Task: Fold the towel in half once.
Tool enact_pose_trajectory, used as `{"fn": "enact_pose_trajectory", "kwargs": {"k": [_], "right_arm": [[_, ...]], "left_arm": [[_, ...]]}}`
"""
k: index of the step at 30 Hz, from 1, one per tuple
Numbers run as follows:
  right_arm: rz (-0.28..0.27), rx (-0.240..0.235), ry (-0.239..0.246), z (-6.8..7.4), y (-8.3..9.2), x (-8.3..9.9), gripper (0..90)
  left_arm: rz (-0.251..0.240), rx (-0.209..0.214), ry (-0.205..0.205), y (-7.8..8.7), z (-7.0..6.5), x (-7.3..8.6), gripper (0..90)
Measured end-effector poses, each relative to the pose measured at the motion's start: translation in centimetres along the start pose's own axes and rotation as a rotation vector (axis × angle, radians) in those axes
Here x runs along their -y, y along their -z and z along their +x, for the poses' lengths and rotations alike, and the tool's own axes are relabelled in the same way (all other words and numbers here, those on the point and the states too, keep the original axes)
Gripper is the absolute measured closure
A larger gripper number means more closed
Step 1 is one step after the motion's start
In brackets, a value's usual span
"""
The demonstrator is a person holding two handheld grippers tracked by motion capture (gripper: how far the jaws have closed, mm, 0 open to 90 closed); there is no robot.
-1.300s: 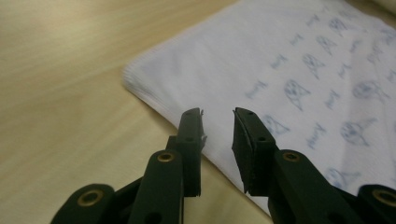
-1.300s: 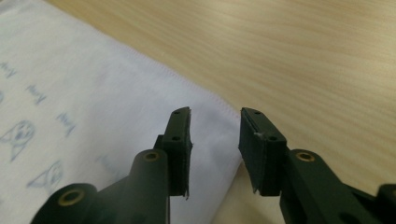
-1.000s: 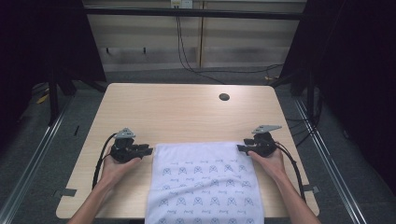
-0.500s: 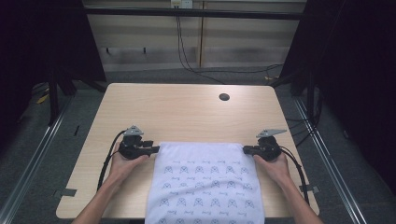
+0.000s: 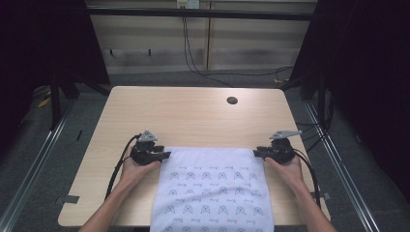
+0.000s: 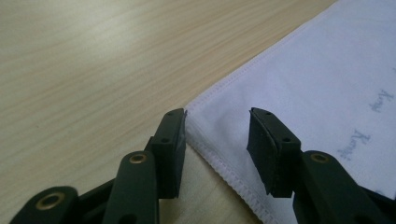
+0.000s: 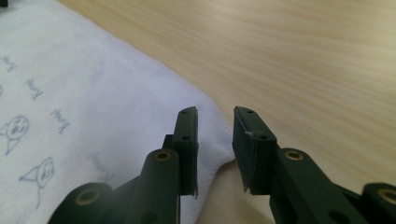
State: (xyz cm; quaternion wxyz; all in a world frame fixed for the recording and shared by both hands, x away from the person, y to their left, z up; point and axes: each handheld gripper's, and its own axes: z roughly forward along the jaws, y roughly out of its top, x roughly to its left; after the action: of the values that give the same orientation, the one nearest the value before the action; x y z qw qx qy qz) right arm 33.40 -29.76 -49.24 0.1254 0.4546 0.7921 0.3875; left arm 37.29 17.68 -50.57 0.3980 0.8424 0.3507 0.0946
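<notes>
A white cloth point(image 5: 212, 193) printed with small grey figures lies flat on the near half of the wooden table point(image 5: 193, 116) and hangs over the front edge. My left gripper point(image 5: 164, 155) lies at its far left corner. In the left gripper view the jaws point(image 6: 215, 140) stand open around that hemmed cloth corner point(image 6: 219, 116), having just been opening; the pads do not press it. My right gripper point(image 5: 256, 152) lies at the far right corner. Its jaws point(image 7: 215, 144) have just been opening, and the cloth corner point(image 7: 212, 121) lies loose between them.
A small dark round hole point(image 5: 232, 100) sits in the table's far right part. Bare wood stretches beyond the cloth. Cables point(image 5: 118, 169) trail from both grippers toward the person's forearms. Dark curtains and metal rails flank the table.
My left gripper slid right, closer to the cloth's left corner. The right gripper shifted slightly right. The cloth lies about where it was.
</notes>
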Motion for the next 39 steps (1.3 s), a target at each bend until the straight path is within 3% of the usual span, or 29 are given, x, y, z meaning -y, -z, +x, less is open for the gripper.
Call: {"fn": "enact_pose_trajectory", "kwargs": {"k": [4, 8, 11, 14, 16, 18, 22, 25, 28, 33, 39], "right_arm": [[0.024, -0.004, 0.004, -0.4, -0.4, 0.0, 65.8], [0.059, -0.017, 0.016, 0.0, -1.1, 0.1, 60.6], [0.066, -0.011, 0.038, 0.5, -1.1, 0.0, 60.8], [0.075, -0.009, 0.059, 1.0, -1.3, 0.1, 65.7], [0.088, -0.011, 0.08, 1.5, -1.4, 0.1, 68.2], [0.099, 0.017, 0.094, 1.9, -1.4, 0.0, 78.3], [0.099, -0.022, 0.019, 1.3, -1.3, -0.1, 85.7], [0.041, -0.054, -0.037, 0.5, -0.6, -0.3, 85.9], [-0.015, -0.078, -0.058, 0.2, 0.6, -1.2, 85.9], [-0.102, -0.111, -0.057, 0.3, 2.2, -3.2, 86.0], [-0.156, -0.125, -0.054, 0.3, 3.1, -6.3, 86.0]], "left_arm": [[-0.002, -0.01, -0.01, -0.1, -0.1, 0.0, 56.2], [0.001, 0.03, -0.007, 0.0, -0.2, 0.0, 58.2], [0.0, 0.076, -0.009, -0.3, -0.6, 0.0, 65.2], [0.011, 0.147, -0.021, -0.5, -1.3, 0.0, 74.5], [0.019, 0.155, -0.022, -0.6, -1.6, -0.1, 84.1], [0.025, 0.149, -0.023, -0.5, -1.5, -0.1, 86.3], [-0.024, 0.183, 0.032, 0.6, -0.6, -0.1, 86.7], [-0.079, 0.21, 0.052, 1.6, -0.3, -0.6, 86.7], [-0.121, 0.211, 0.052, 2.5, -0.2, -1.2, 86.6], [-0.162, 0.206, 0.061, 3.9, 0.5, -2.3, 86.7], [-0.229, 0.193, 0.082, 4.9, 1.5, -4.0, 86.6]]}}
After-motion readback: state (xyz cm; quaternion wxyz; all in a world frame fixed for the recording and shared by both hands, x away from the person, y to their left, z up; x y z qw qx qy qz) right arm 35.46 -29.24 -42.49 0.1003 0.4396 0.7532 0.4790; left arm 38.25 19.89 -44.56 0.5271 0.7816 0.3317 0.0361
